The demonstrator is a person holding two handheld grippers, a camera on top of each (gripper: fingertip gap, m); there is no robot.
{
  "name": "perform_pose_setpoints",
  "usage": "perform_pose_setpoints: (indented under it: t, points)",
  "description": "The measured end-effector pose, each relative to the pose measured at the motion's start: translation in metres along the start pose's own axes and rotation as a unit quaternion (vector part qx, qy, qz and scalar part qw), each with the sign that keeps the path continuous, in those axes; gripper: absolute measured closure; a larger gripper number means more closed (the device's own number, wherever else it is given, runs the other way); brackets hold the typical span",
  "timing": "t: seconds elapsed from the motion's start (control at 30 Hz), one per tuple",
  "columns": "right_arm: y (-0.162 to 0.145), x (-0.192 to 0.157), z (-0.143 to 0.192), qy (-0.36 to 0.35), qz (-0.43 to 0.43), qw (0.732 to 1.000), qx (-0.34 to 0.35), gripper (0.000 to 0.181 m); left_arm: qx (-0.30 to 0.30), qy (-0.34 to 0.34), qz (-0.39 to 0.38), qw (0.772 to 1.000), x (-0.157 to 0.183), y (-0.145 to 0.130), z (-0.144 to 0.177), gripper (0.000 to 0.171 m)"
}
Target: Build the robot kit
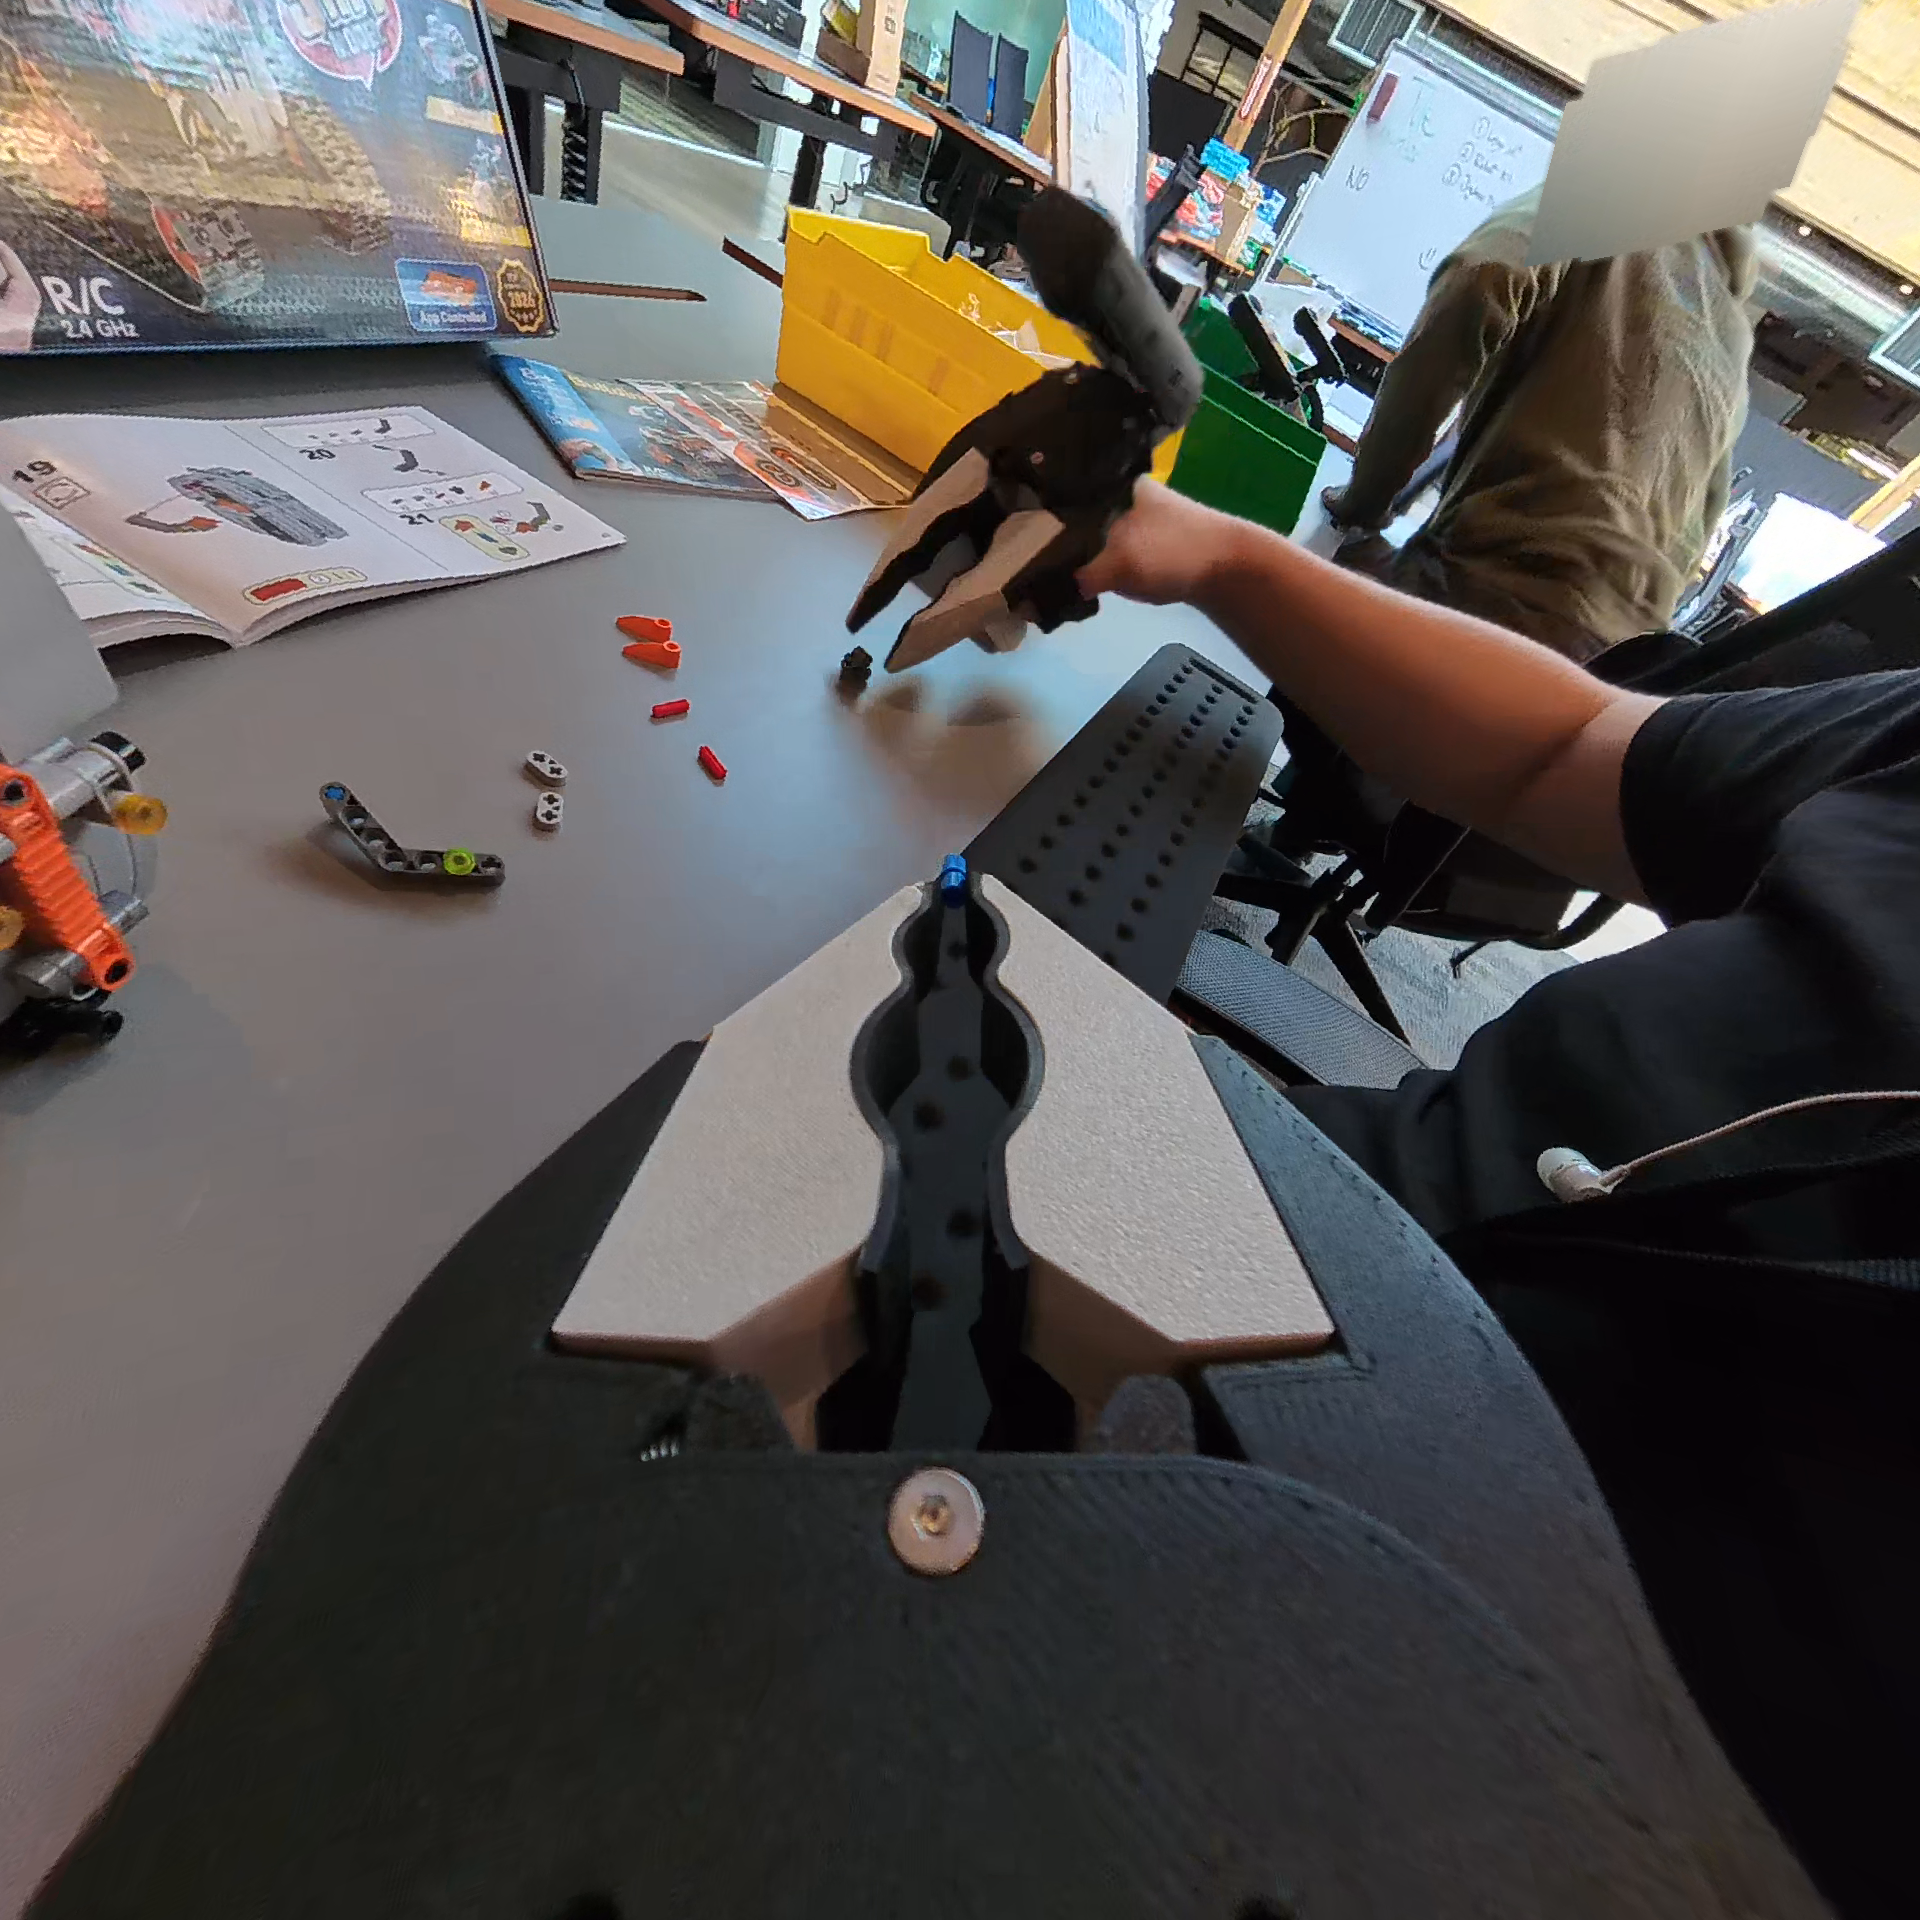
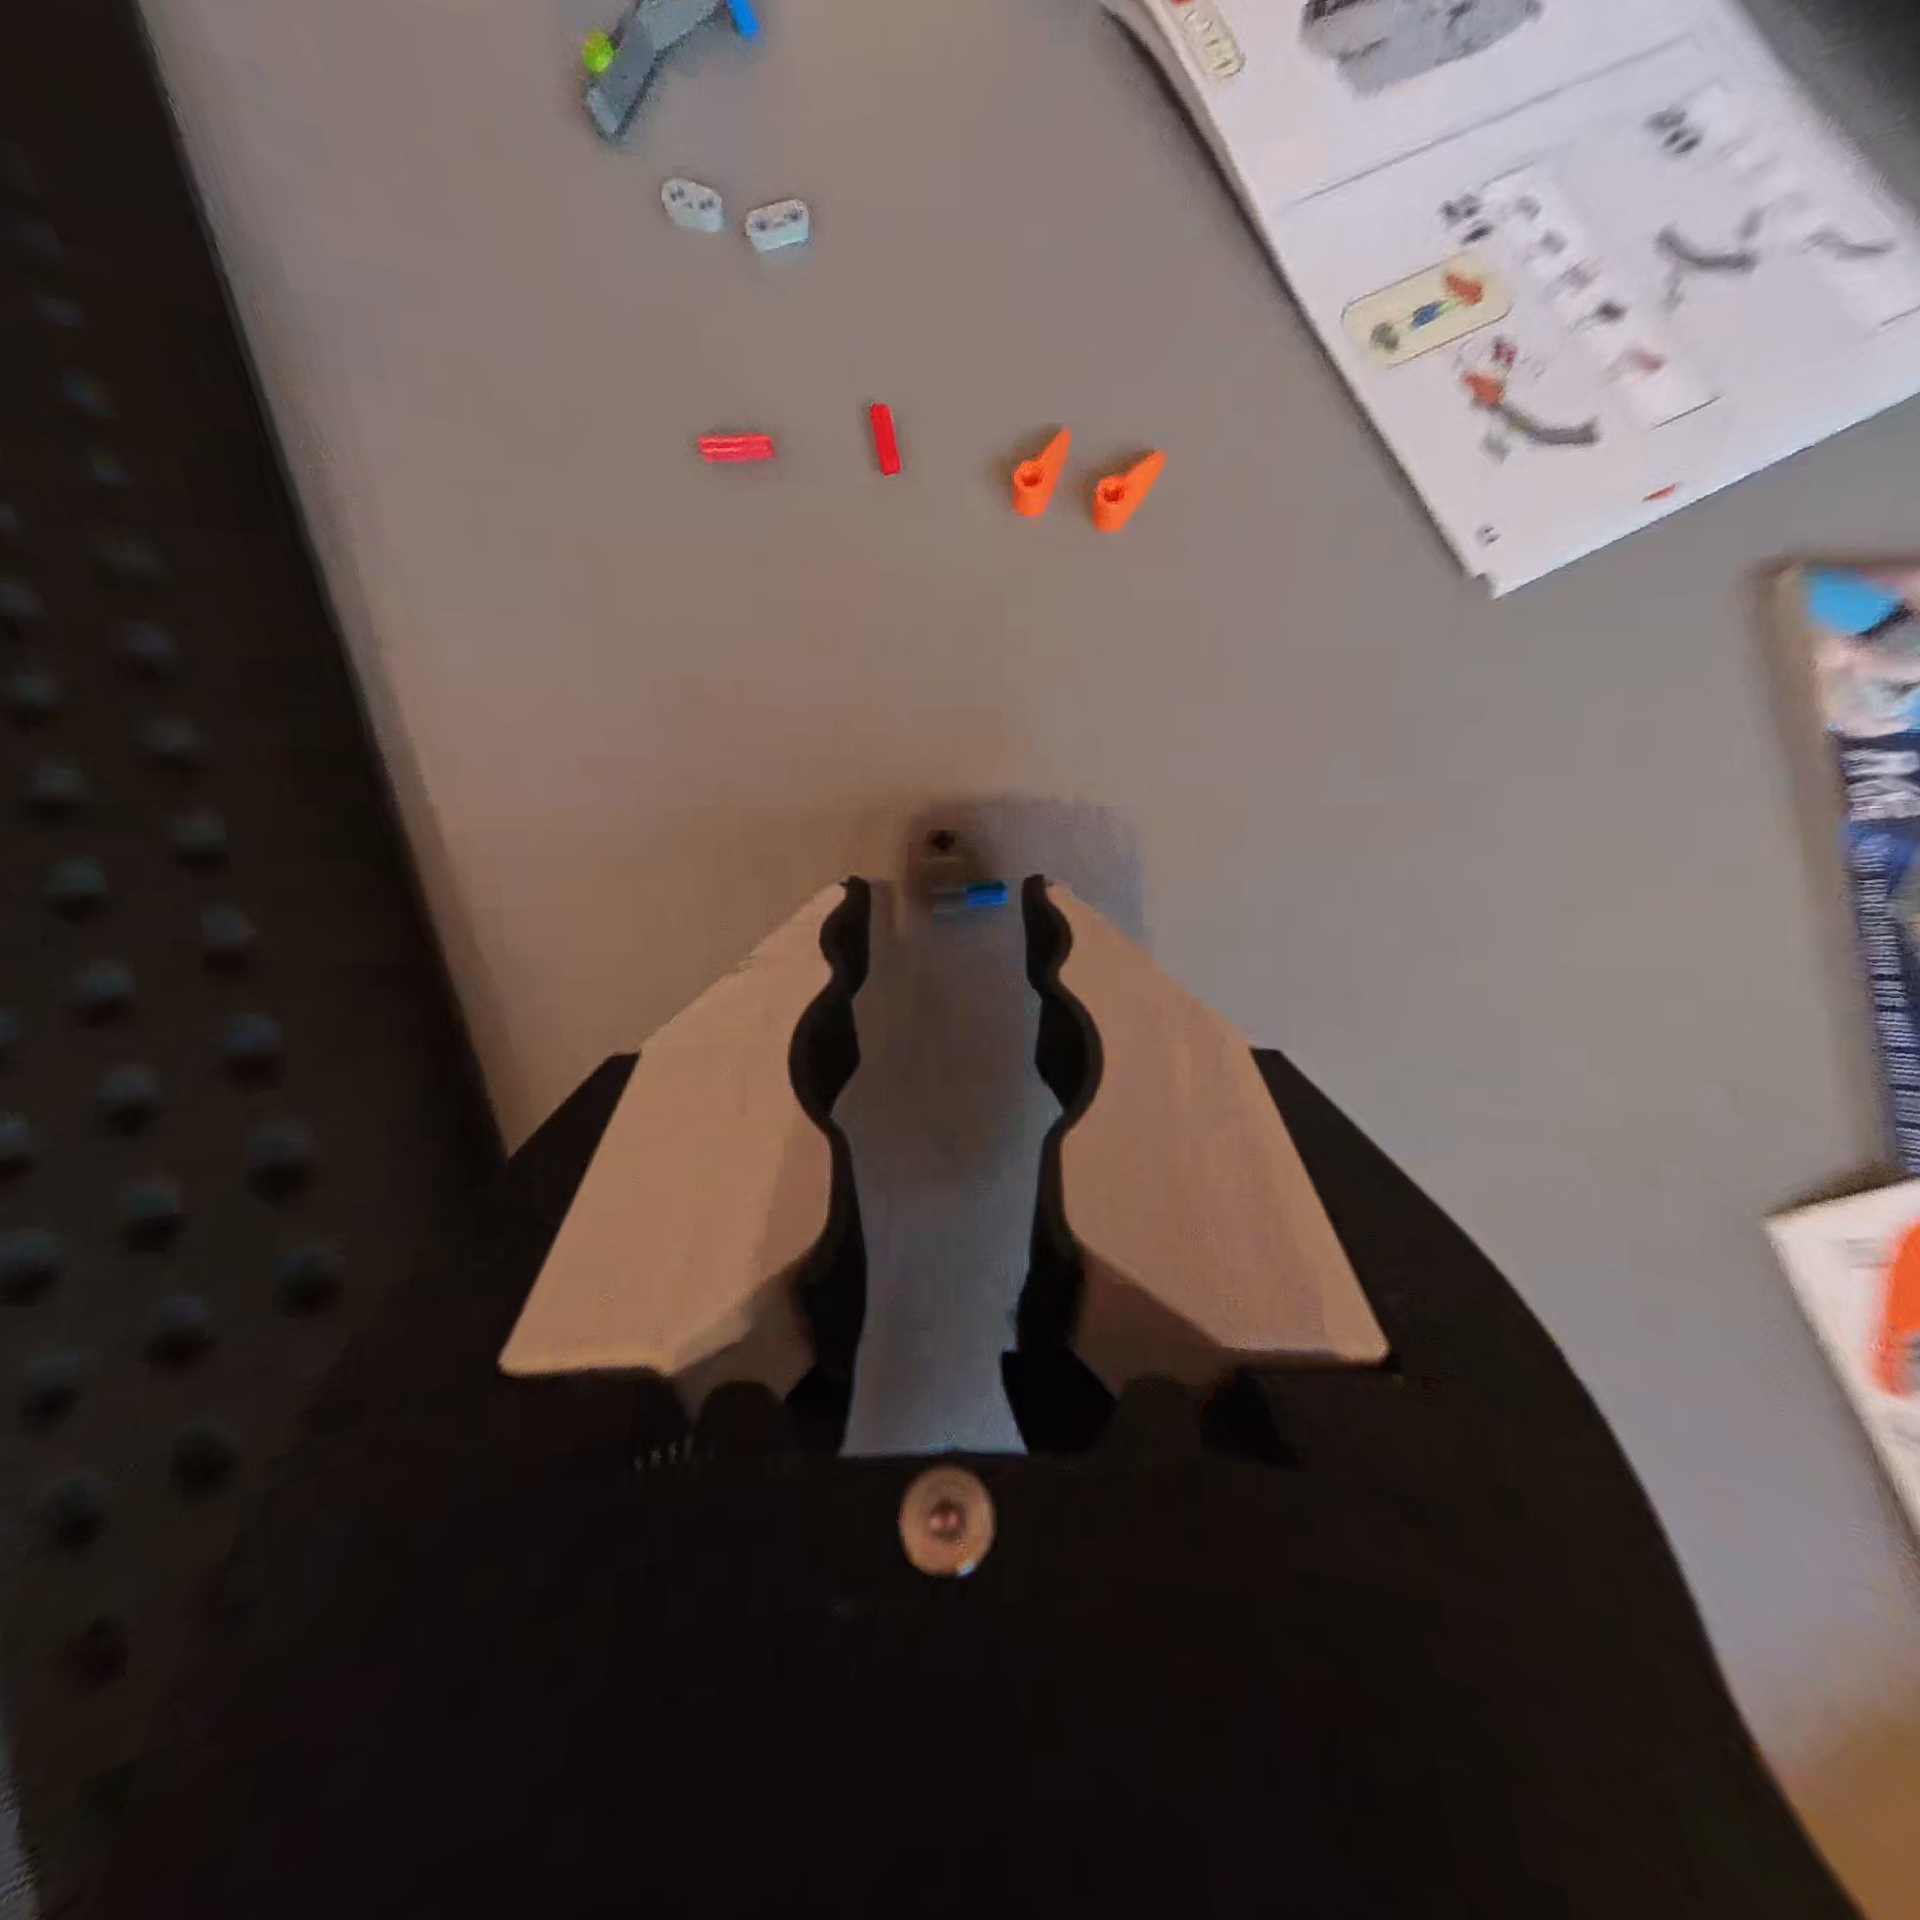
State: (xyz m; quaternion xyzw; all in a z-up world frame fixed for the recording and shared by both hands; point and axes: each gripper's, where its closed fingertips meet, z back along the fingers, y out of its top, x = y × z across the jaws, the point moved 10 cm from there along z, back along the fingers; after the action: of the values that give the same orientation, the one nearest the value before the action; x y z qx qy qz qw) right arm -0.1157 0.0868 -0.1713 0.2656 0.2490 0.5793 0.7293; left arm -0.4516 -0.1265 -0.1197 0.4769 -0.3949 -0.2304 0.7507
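A: What does the left gripper hold?
B: Its fingers pinch a blue pin at the tips.
A: And the right gripper?
B: Its fingers are spread over a small dark connector on the grey table.
A: The yellow bin?
B: Some pale pieces are inside; I cannot tell what.

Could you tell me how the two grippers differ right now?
The left gripper is shut on a small blue pin; the right gripper is open, holding nothing. The left is raised off the grey table; the right points down at a dark connector with a blue pin lying there. Both have tan, scalloped fingers.
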Motion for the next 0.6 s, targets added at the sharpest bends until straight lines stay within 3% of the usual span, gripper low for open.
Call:
perform_pose_setpoints:
  t: [0.13, 0.3, 0.37, 0.5, 0.6]
  points:
    - [-0.007, 0.008, -0.005, 0.017, -0.01, 0.999, 0.032, 0.164, -0.005, -0.002, -0.006, 1.0, 0.003, 0.001, -0.003, 0.169]
    - [-0.008, -0.004, -0.002, -0.068, 0.121, 0.989, 0.051, 0.173, -0.009, -0.001, -0.002, 1.0, 0.001, 0.001, -0.004, 0.169]
    - [-0.006, -0.012, -0.002, -0.139, 0.204, 0.968, 0.044, 0.173, -0.01, -0.001, -0.002, 1.0, 0.0, 0.002, -0.004, 0.169]
    - [-0.008, -0.029, -0.016, -0.24, 0.379, 0.892, -0.055, 0.171, -0.014, -0.001, -0.005, 1.0, 0.0, 0.004, -0.006, 0.169]
    - [-0.006, -0.038, -0.02, -0.245, 0.402, 0.88, -0.062, 0.172, -0.017, 0.002, -0.008, 1.0, 0.0, 0.005, -0.007, 0.169]
